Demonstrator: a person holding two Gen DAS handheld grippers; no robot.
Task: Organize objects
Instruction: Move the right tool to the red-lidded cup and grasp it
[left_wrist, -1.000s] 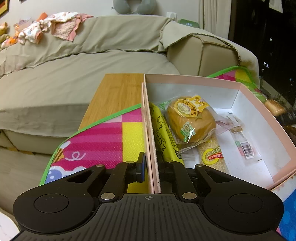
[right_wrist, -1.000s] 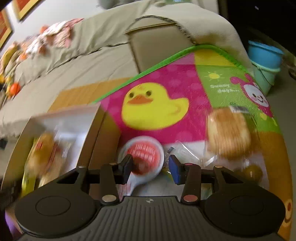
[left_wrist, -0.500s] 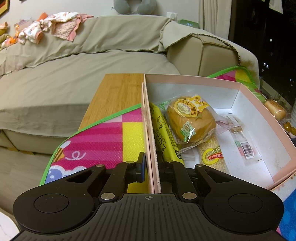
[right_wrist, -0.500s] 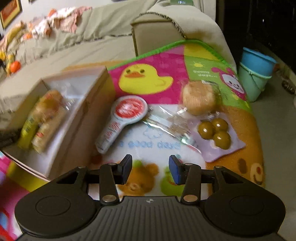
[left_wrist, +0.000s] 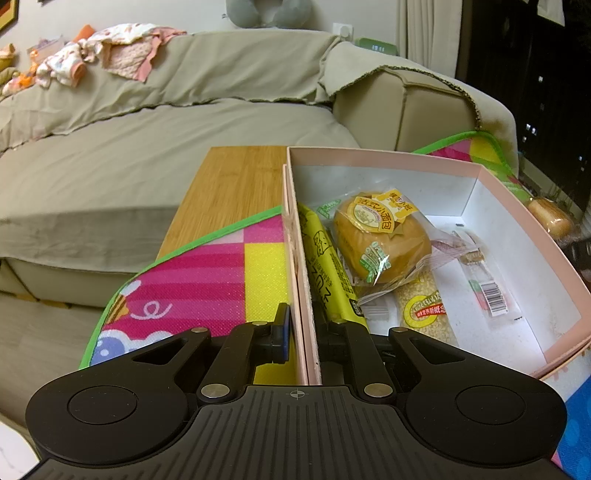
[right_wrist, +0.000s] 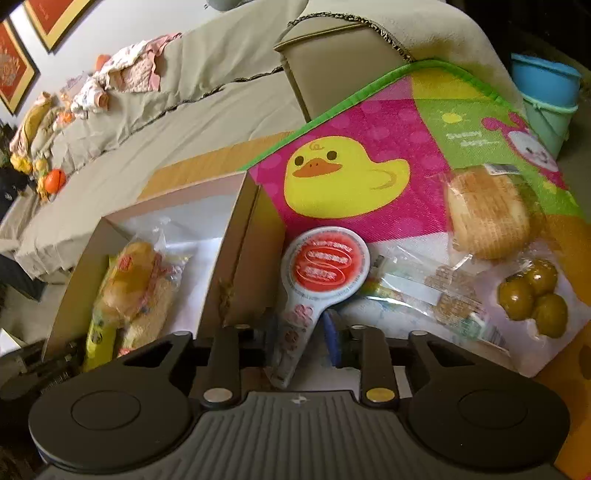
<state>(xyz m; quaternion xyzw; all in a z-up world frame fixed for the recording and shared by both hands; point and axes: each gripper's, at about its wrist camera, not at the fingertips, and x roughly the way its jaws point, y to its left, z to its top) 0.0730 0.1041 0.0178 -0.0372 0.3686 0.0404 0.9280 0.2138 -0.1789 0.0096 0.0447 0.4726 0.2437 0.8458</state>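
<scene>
We steady the pink box (left_wrist: 498, 192) on the play mat (left_wrist: 207, 280), our left gripper (left_wrist: 301, 328) with its jaws pinched narrow on the box's near wall at six o'clock. Inside lie a wrapped bun (left_wrist: 380, 236), a yellow snack stick (left_wrist: 328, 269) and a grain bar (left_wrist: 424, 310). To the right, our right gripper (right_wrist: 297, 339) straddles the handle of the paddle-shaped snack pack (right_wrist: 321, 273) at six o'clock beside the box (right_wrist: 240, 258), jaws wide, not yet closed. We judge a clean grasp means closing squarely on the narrow handle, lifting clear of the crinkly wrapper (right_wrist: 424, 291) at three o'clock, then carrying it leftward over the wall.
</scene>
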